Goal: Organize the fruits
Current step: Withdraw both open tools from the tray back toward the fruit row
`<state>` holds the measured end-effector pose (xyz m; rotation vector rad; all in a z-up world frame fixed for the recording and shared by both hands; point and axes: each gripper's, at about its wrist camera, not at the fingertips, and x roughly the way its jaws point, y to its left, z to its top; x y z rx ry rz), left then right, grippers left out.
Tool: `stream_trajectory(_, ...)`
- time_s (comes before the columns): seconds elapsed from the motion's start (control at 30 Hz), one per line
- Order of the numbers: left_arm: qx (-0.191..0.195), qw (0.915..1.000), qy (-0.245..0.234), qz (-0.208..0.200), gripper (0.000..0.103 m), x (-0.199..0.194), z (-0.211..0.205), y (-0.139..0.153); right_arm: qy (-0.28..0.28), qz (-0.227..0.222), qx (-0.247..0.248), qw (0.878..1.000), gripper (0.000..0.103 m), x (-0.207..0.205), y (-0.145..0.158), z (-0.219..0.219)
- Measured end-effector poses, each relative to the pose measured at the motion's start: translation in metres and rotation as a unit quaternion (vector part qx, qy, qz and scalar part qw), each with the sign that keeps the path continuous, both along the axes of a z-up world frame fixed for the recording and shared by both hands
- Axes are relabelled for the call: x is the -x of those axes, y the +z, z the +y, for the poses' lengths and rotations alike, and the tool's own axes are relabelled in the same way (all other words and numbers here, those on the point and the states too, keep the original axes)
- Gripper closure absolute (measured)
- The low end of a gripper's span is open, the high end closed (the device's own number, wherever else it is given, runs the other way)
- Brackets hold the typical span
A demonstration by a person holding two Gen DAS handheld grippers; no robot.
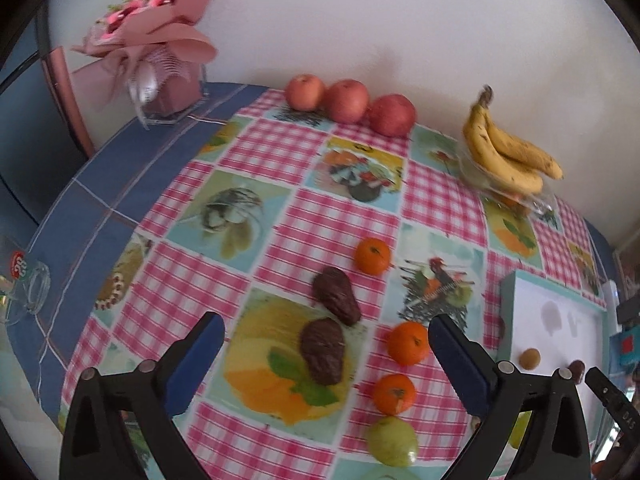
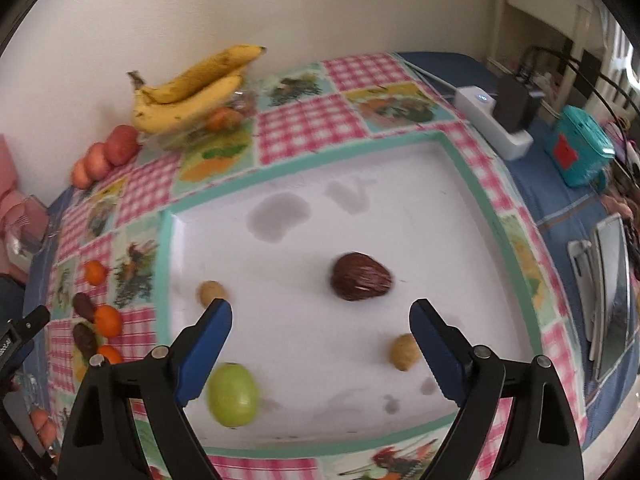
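Brown fruits: two (image 1: 335,295) on tabletop (image 1: 280,208), one (image 2: 361,276) in tray (image 2: 304,168). Three oranges (image 1: 408,343), three apples (image 1: 346,101), banana bunch (image 1: 508,148); tray also holds one green fruit (image 2: 233,394), two tan ones (image 2: 404,352). Left gripper (image 1: 326,358) gapes empty over nearer brown fruit; right gripper (image 2: 322,350) wide, empty, brown fruit just ahead.
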<state>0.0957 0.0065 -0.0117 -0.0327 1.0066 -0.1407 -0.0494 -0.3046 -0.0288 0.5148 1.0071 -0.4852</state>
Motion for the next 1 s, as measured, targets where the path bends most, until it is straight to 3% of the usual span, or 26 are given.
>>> stream_trajectory(0.27, 0.016, 0.9989, 0.043, -0.003, 0.0, -0.008, 0.044, 0.006, 0.057, -0.024, -0.006, 0.998, 0.012, -0.032, 0.013, 0.044)
stream_trajectory(0.47, -0.002, 0.9984, 0.056, -0.007, 0.0, -0.014, 0.066, 0.008, 0.085, -0.022, -0.011, 0.996, 0.012, -0.053, 0.011, 0.075)
stream_trajectory(0.83, 0.01, 0.9974, 0.059, 0.04, 0.0, -0.028, 0.079, -0.011, 0.141, 0.008, -0.004, 0.99, 0.012, -0.09, -0.006, 0.134)
stream_trajectory(1.0, 0.017, 0.9959, 0.049, 0.074, 0.0, -0.039, 0.074, -0.033, 0.175, 0.027, -0.008, 0.984, 0.014, -0.105, -0.019, 0.163)
